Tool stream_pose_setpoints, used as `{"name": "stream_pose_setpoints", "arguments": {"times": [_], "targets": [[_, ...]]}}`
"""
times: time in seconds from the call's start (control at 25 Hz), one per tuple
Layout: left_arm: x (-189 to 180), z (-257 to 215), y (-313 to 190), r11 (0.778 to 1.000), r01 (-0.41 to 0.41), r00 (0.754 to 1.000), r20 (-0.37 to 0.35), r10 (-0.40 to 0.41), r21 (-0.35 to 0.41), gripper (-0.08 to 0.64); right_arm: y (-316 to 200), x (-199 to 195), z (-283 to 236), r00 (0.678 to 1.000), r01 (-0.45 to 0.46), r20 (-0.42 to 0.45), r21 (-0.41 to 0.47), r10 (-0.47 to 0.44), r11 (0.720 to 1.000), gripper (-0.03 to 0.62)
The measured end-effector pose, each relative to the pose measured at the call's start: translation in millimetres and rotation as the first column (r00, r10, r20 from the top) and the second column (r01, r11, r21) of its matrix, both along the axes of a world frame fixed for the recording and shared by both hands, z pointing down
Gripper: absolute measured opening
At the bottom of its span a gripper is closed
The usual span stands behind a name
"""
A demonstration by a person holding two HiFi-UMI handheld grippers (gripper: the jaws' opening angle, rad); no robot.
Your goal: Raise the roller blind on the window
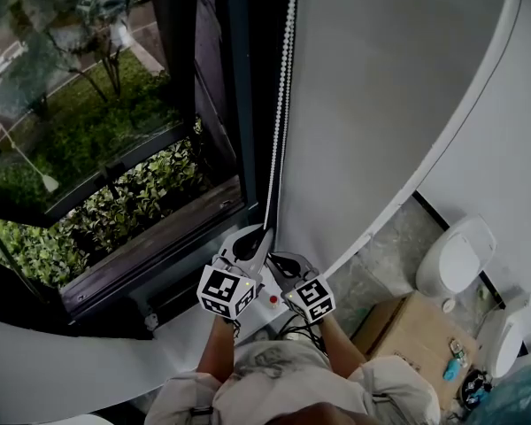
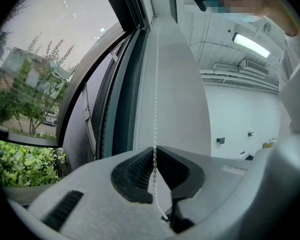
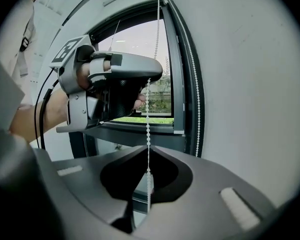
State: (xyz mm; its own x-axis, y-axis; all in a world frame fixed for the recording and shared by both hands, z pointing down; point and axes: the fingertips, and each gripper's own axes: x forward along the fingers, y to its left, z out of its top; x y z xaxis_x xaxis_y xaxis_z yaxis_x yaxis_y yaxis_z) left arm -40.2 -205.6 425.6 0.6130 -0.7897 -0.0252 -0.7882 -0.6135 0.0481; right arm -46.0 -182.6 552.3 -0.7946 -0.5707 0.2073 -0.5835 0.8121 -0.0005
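Note:
A white bead chain [image 1: 281, 104] hangs down the dark window frame [image 1: 243, 87], beside the pale wall [image 1: 389, 104]. In the head view my left gripper [image 1: 262, 234] is shut on the chain's lower end. My right gripper [image 1: 281, 262] sits just below and to its right. In the left gripper view the ribbed pads [image 2: 140, 170] pinch the chain [image 2: 155, 84] at the left gripper [image 2: 154, 148] tips. In the right gripper view the right gripper [image 3: 149, 148] is shut on the same strand [image 3: 148, 119], below the left gripper [image 3: 125, 76]. The glass shows uncovered; I cannot pick out the blind's fabric.
The chain's second strand [image 3: 192, 74] runs along the frame. A dark sill [image 1: 159, 259] lies under the window, with green shrubs [image 1: 133, 202] outside. A toilet [image 1: 456, 259] and a cardboard box [image 1: 407, 330] stand on the floor at right.

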Motion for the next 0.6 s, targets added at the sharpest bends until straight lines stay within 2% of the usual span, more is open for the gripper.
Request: {"name": "stream_pose_setpoints", "arguments": {"times": [0.16, 0.36, 0.6], "targets": [[-0.4, -3.0, 1.0, 1.000, 0.001, 1.000, 0.000, -0.001, 0.011, 0.028, 0.8, -0.4, -4.5, 1.000, -0.003, 0.000, 0.023, 0.003, 1.000, 0.020], [-1.3, -6.1, 2.6, 1.000, 0.004, 1.000, 0.005, -0.004, 0.019, 0.032, 1.3, -0.7, -14.3, 1.000, -0.008, 0.004, 0.052, 0.008, 0.999, 0.060], [-3.1, -11.1, 6.5, 0.999, 0.010, 1.000, 0.005, -0.011, 0.034, 0.066, 5.2, 3.1, -30.1, 1.000, -0.021, 0.018, 0.082, 0.020, 0.996, 0.089]]}}
